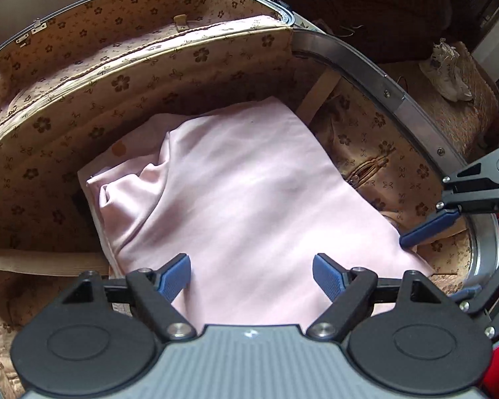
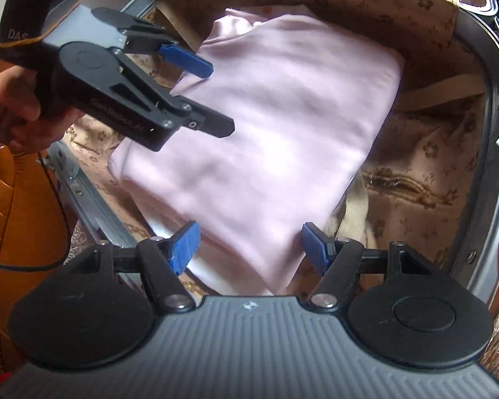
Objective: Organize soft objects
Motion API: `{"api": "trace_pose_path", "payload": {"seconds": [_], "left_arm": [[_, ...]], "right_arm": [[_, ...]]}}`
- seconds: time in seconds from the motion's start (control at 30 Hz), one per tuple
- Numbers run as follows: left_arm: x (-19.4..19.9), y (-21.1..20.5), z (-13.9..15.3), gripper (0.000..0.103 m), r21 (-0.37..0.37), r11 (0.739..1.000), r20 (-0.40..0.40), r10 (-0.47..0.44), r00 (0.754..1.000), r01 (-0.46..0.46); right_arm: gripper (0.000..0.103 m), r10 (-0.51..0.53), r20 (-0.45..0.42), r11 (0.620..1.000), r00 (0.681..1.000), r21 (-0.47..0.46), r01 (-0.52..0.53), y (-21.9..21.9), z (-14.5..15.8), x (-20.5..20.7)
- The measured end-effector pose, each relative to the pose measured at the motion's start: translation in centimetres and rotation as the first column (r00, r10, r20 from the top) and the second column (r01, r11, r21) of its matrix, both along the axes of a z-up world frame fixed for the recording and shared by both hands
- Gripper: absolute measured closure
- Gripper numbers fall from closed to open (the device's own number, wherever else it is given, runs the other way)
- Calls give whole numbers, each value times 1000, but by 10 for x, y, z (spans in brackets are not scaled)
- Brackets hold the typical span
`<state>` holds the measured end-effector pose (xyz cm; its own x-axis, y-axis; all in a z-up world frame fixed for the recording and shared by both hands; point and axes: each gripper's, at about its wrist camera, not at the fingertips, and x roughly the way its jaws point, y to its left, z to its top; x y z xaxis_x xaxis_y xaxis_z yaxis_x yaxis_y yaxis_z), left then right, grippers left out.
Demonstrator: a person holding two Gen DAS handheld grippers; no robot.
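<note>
The folded pink cloth [image 1: 236, 196] lies flat in the bottom half of the open suitcase [image 1: 359, 66], on its flower-printed lining, with a creased fold on the side far from the left gripper [image 1: 251, 274]. That gripper hovers over the cloth's near edge with its blue pads apart and nothing between them. The right gripper [image 2: 249, 246] also has its jaws spread wide, straddling the cloth's near corner without clamping it. Ahead and to its left in the right wrist view, the other gripper is held by a hand [image 2: 13, 113] above the cloth. The cloth probably sits here because the case is where the soft things get packed. With both tools apart, the cloth appears placed, and the likely aim is to smooth or square it. A beige strap [image 2: 352, 212] lies just beside the cloth, to the right gripper's right.
</note>
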<state>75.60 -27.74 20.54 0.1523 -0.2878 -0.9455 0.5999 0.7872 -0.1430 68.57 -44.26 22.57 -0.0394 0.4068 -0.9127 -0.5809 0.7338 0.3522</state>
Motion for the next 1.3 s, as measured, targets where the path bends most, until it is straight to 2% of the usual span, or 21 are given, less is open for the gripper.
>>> {"api": "trace_pose_path", "payload": {"seconds": [0.1,0.2,0.3,0.37,0.5,0.6,0.7,0.87,0.93,1.03,1.13,1.3], "left_arm": [[-3,0,-8,18,42,999,-12,1,1000,0],[-5,2,-2,18,46,999,-11,19,1000,-19],[-4,3,9,17,66,995,-4,75,997,-75],[-1,5,18,16,78,986,-9,146,989,-145],[9,12,38,16,90,949,-37,306,951,-302],[14,12,54,14,133,913,-3,390,921,-386],[20,14,68,11,173,870,13,466,885,-461],[30,22,83,8,187,803,-22,579,815,-566],[32,22,88,7,197,794,-25,591,807,-575],[35,18,94,5,229,792,-26,586,810,-566],[35,15,101,5,236,787,-18,589,808,-570],[36,14,111,4,232,767,-9,617,787,-599]], "right_arm": [[27,16,1,999,1000,-42,-16,5,-8,-7],[27,2,21,1000,1000,-7,-2,1,4,-8],[27,-80,62,997,995,4,80,-9,21,2],[27,-140,93,990,986,-6,141,-14,33,11],[27,-265,153,958,952,-71,278,-10,57,38],[27,-344,175,925,922,-103,365,-2,69,56],[27,-382,169,900,909,-155,407,8,76,69],[27,-434,167,868,885,-185,461,22,86,82],[27,-455,159,851,876,-212,481,25,87,91],[27,-471,142,829,871,-266,492,29,85,101],[27,-480,145,824,865,-263,501,29,85,106],[27,-460,143,836,877,-265,481,33,86,115]]}}
